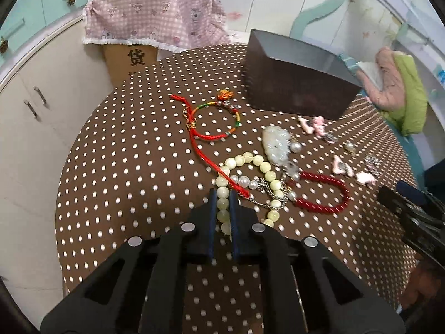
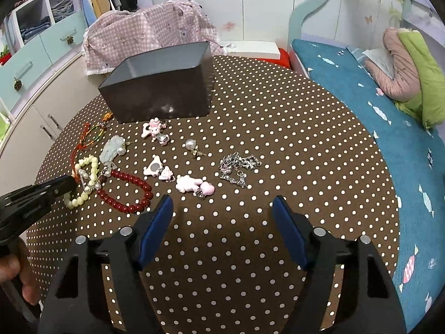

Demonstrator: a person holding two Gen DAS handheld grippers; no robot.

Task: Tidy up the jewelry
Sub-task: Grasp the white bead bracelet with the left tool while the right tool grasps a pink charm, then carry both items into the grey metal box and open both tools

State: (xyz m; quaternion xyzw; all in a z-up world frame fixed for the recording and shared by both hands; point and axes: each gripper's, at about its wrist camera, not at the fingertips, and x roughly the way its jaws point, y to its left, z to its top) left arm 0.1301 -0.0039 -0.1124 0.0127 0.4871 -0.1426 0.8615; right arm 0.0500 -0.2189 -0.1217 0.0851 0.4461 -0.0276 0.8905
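Note:
Jewelry lies scattered on the round brown polka-dot table (image 1: 125,167). My left gripper (image 1: 223,194) is shut on the pale bead bracelet (image 1: 261,164), which lies on the cloth; in the right wrist view the left gripper (image 2: 71,185) shows at the bracelet (image 2: 83,167). A dark red bead bracelet (image 1: 322,192) (image 2: 125,192), a red cord bracelet (image 1: 211,122), a jade pendant (image 1: 275,142) and pink charms (image 2: 192,183) lie nearby. A dark open box (image 1: 294,78) (image 2: 161,83) stands at the back. My right gripper (image 2: 222,208) is open and empty above the table's front.
A silver chain (image 2: 239,167) and a pearl earring (image 2: 193,146) lie mid-table. A pink checked cloth (image 1: 150,14) covers a cardboard box behind the table. White cabinets (image 1: 27,117) stand left. A blue mat (image 2: 375,139) with a pink and green cushion (image 2: 411,69) lies right.

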